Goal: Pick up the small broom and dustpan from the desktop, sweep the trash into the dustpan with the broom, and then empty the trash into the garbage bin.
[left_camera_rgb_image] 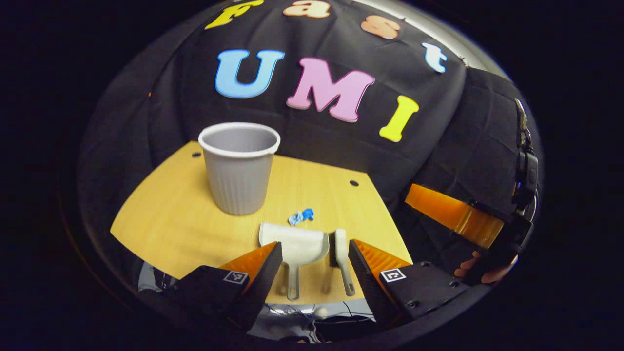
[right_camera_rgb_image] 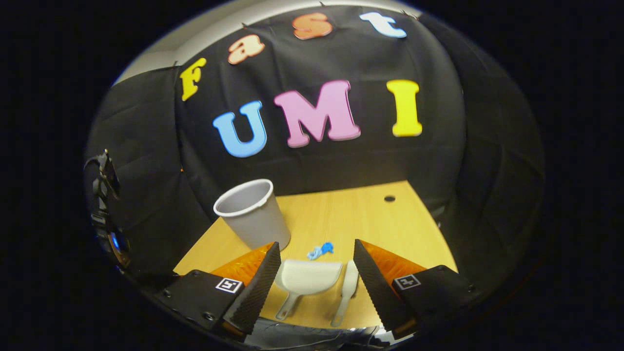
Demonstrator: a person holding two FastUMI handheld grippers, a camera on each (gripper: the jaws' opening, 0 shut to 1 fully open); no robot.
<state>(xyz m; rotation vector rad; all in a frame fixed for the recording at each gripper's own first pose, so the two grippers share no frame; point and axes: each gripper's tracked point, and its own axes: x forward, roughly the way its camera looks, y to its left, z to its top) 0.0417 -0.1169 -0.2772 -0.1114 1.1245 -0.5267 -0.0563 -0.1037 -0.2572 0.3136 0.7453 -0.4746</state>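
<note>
I see both grippers' fingers apart, holding nothing | white plastic dustpan (left_camera_rgb_image: 296,245) and small white broom (left_camera_rgb_image: 341,246) lower centre on wooden bench (left_camera_rgb_image: 175,219) | risk: handles close together, I could nudge one while grabbing the other, or scatter the crumpled blue trash (left_camera_rgb_image: 301,216).

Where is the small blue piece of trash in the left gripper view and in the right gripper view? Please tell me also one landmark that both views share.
Left gripper view: the blue trash lies on the wooden desktop, just beyond the dustpan, right of the grey bin.
Right gripper view: it lies low in the middle, beyond the dustpan.
Shared landmark: the grey bin, left of the trash in both.
</note>
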